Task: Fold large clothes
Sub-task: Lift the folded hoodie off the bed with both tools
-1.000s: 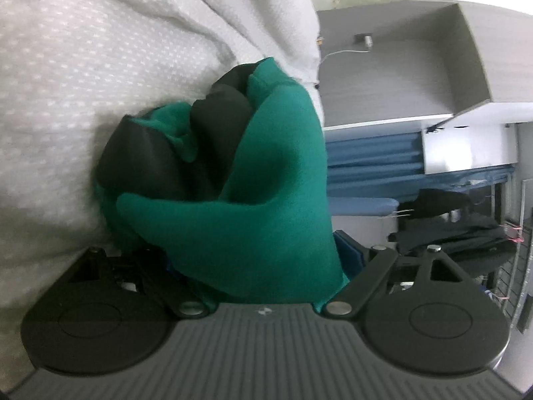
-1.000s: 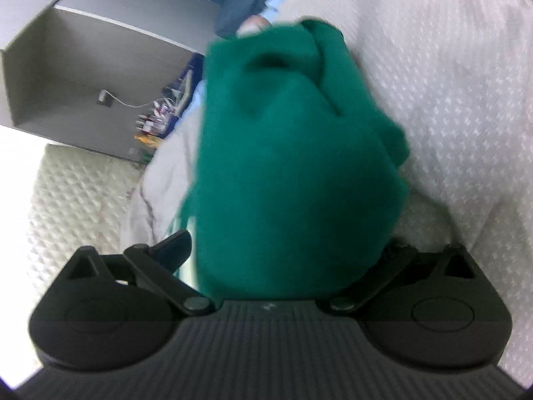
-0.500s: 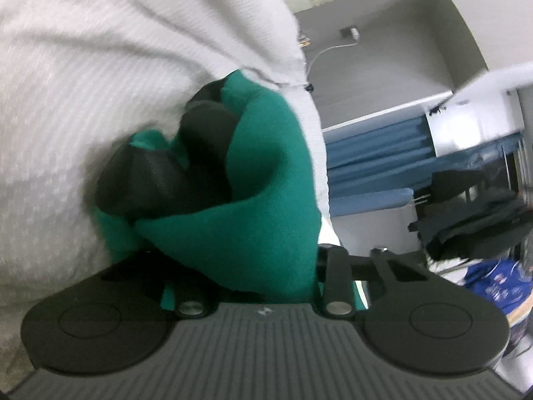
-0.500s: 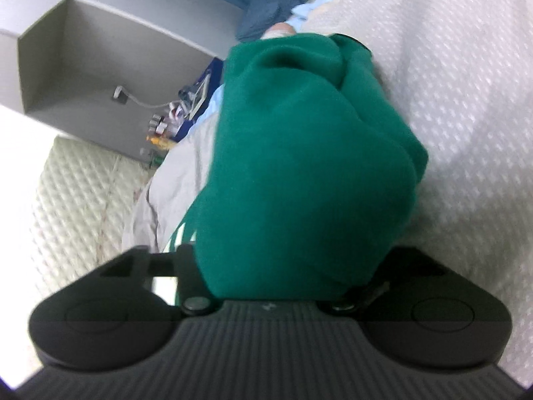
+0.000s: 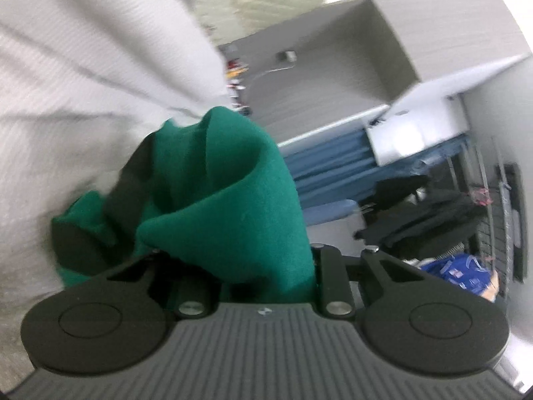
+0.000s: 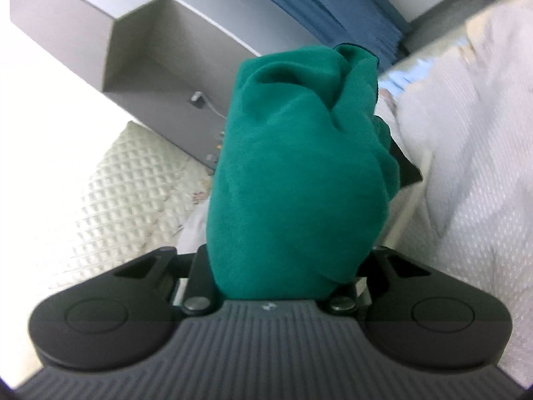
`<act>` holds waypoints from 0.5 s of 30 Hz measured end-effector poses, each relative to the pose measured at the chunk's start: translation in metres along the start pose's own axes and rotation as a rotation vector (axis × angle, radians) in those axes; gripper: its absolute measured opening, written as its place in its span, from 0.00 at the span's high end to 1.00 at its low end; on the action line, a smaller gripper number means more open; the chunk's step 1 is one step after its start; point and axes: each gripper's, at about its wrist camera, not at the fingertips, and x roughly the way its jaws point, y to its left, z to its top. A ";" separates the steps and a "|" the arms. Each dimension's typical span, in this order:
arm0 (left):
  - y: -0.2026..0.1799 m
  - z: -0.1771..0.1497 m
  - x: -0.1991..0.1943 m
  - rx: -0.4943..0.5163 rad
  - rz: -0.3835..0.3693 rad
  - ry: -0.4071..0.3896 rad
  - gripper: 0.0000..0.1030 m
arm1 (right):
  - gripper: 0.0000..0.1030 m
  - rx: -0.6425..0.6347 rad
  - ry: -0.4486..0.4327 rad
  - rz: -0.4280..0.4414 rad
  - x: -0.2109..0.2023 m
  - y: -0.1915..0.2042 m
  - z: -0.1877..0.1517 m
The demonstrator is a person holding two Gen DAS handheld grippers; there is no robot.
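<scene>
A green garment (image 5: 233,183) with a black lining is bunched up in front of the white bedspread (image 5: 83,83). My left gripper (image 5: 246,240) has its jaws closing on a thick fold of it, and the cloth fills the gap and hides the fingertips. In the right wrist view the same green garment (image 6: 293,166) bulges up out of my right gripper (image 6: 286,260). Its jaws are closing too, with the cloth pinched between them. This bundle hangs lifted beside the bedspread (image 6: 483,133).
A grey open cabinet (image 5: 333,66) stands beyond the bed, with a blue curtain (image 5: 333,170) beside it. Dark clothes (image 5: 426,216) are piled at the right. A quilted pale panel (image 6: 116,183) lies left of the right gripper.
Both pairs of jaws have swung in from wide apart and pinched the green cloth. Both grippers have risen and rolled, and the garment has come up off the bedspread.
</scene>
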 end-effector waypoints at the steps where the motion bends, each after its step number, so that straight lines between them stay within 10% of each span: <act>1: -0.008 -0.001 -0.004 0.021 -0.009 0.005 0.72 | 0.70 -0.007 -0.006 0.012 -0.005 0.006 0.005; 7: -0.029 -0.019 -0.012 0.003 -0.041 0.040 0.71 | 0.70 -0.058 -0.072 0.057 -0.040 0.028 0.034; 15: 0.005 -0.048 0.009 -0.024 0.126 0.178 0.62 | 0.70 0.088 -0.014 -0.103 -0.007 -0.024 0.028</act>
